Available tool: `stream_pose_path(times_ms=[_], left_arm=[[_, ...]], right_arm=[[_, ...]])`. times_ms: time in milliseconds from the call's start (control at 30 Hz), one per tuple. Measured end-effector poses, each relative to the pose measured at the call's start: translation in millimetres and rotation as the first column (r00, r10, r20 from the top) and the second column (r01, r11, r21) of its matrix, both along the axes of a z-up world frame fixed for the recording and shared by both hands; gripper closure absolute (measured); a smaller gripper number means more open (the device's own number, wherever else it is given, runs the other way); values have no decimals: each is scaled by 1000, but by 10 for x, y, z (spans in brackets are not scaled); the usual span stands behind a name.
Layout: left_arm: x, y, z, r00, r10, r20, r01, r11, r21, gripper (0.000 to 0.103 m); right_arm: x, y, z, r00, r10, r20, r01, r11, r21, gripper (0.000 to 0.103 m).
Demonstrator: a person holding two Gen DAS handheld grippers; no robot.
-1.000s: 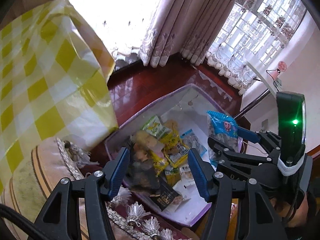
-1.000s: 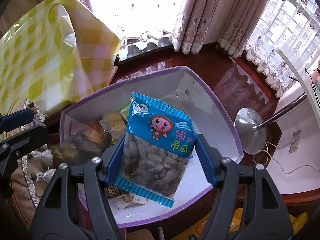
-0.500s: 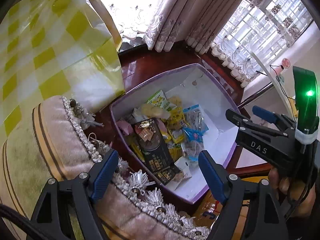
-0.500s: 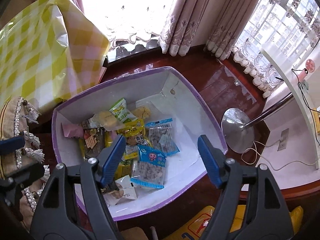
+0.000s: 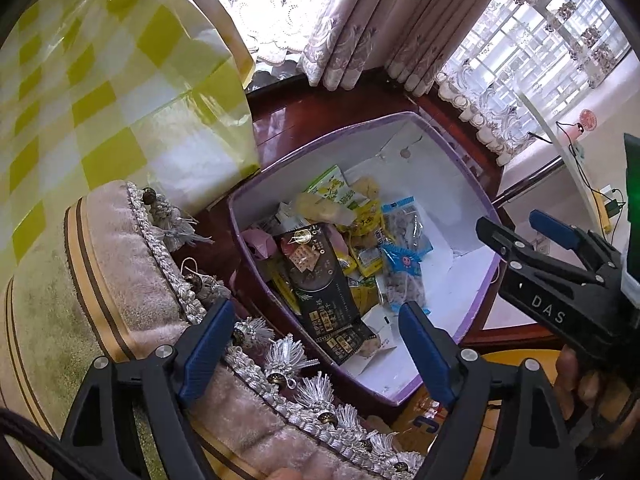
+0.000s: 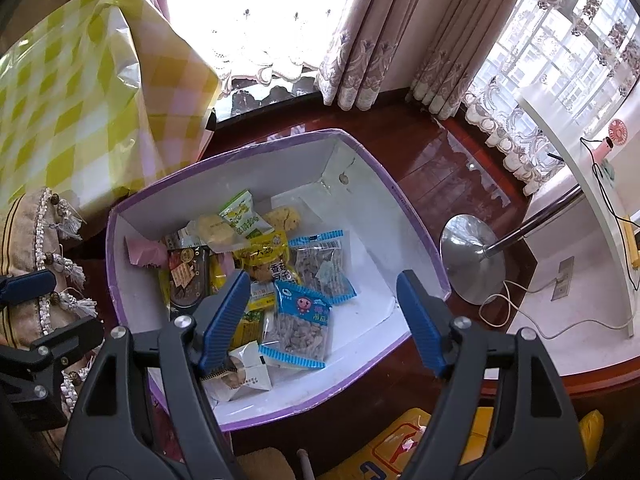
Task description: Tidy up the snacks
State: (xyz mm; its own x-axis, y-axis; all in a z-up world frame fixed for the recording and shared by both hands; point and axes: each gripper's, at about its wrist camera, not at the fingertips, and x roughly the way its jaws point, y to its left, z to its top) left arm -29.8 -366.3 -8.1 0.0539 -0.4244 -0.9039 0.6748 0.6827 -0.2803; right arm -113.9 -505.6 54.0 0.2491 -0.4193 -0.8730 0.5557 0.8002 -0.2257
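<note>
A white box with a purple rim [image 6: 416, 236] [image 5: 476, 312] sits on the dark wooden floor and holds several snack packets. A blue packet of seeds with a cartoon face [image 6: 298, 326] [image 5: 402, 274] lies in the box, on top of the others. A black cracker packet [image 5: 320, 284] [image 6: 188, 276] lies at the box's left. My right gripper [image 6: 322, 322] is open and empty above the box's near side; it also shows at the right of the left wrist view [image 5: 536, 228]. My left gripper [image 5: 316, 350] is open and empty above the box's near left corner.
A yellow-and-white checked bag [image 5: 100, 92] [image 6: 80, 96] stands left of the box. A tasselled cushion [image 5: 100, 280] lies at the near left. A metal lamp base [image 6: 472, 258] and a cable sit right of the box. A yellow package [image 6: 400, 444] lies below it. Curtains hang behind.
My right gripper opened and let go of the blue seed packet, which now lies in the box. Both grippers have drawn back and up from the box.
</note>
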Motion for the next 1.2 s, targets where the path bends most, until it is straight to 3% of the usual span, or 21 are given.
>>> stream_pose_path(times_ms=[1200], left_arm=[[16,6,-7,1000,9,-13,-10,1000,-17,16]], right_arm=[[1,13,-42,1000,-4,-7,4,1000,14,25]])
